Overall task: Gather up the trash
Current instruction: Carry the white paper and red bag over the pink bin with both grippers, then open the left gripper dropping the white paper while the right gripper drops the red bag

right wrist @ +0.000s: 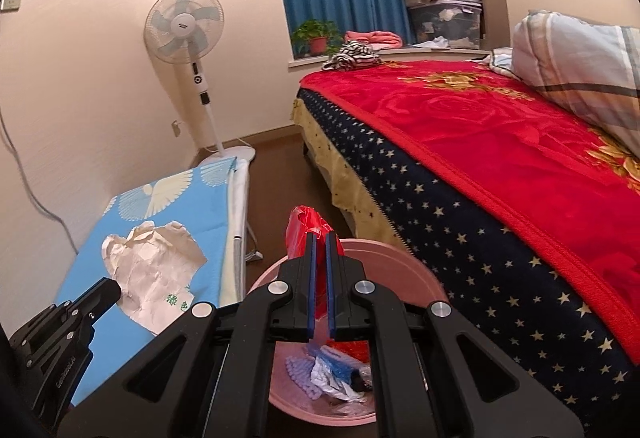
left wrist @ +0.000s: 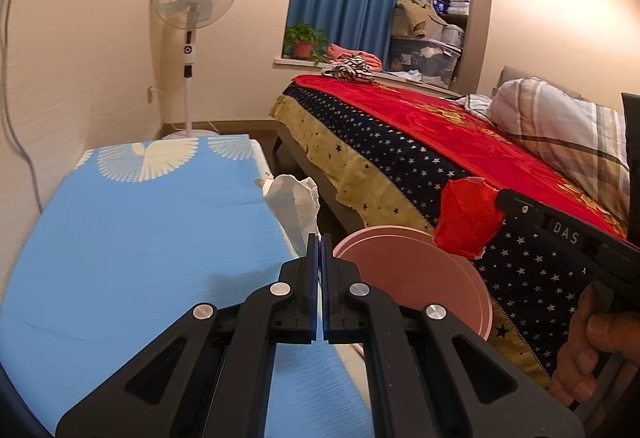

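Observation:
My left gripper (left wrist: 320,238) is shut on a crumpled white paper (left wrist: 294,204) and holds it at the right edge of the blue ironing board (left wrist: 132,230); the paper also shows in the right wrist view (right wrist: 154,274). My right gripper (right wrist: 320,238) is shut on a crumpled red plastic wrapper (right wrist: 306,228), held above the pink trash bin (right wrist: 404,262). In the left wrist view the red wrapper (left wrist: 468,220) hangs over the bin's rim (left wrist: 460,270). The bin holds blue, white and dark scraps (right wrist: 332,374).
A bed with a red blanket (right wrist: 500,142) and star-patterned cover runs along the right, close to the bin. A standing fan (right wrist: 188,34) is by the far wall. Brown floor (right wrist: 276,174) lies between board and bed. A checked pillow (right wrist: 580,66) lies on the bed.

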Demonstrator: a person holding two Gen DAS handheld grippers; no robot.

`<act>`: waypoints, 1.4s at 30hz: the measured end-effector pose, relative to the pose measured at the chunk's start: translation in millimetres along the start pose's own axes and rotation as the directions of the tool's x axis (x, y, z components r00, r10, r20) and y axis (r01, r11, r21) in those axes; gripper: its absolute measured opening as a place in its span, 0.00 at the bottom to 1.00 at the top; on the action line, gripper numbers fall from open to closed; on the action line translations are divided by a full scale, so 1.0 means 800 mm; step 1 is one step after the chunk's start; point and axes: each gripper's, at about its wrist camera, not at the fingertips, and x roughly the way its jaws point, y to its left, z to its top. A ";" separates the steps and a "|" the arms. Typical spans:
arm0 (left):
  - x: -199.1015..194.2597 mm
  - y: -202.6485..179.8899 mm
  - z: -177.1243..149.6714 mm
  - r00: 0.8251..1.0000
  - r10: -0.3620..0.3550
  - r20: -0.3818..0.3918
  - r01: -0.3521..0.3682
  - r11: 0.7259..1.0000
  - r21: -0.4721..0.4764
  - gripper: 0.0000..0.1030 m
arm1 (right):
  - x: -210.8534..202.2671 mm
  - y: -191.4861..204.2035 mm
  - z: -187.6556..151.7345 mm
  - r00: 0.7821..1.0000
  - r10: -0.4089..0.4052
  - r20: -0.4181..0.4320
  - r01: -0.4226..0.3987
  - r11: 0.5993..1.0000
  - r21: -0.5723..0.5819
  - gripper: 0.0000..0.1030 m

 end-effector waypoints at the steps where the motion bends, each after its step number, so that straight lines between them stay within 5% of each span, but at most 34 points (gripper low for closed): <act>1: 0.002 -0.002 0.000 1.000 -0.005 0.000 0.005 1.000 0.000 0.01 | 0.001 -0.002 0.000 1.000 -0.005 0.001 0.005 1.000 0.002 0.04; 42: 0.069 -0.051 -0.020 0.984 -0.140 -0.113 0.143 0.989 0.020 0.01 | 0.025 -0.042 -0.006 0.994 -0.094 -0.048 0.097 0.994 0.056 0.05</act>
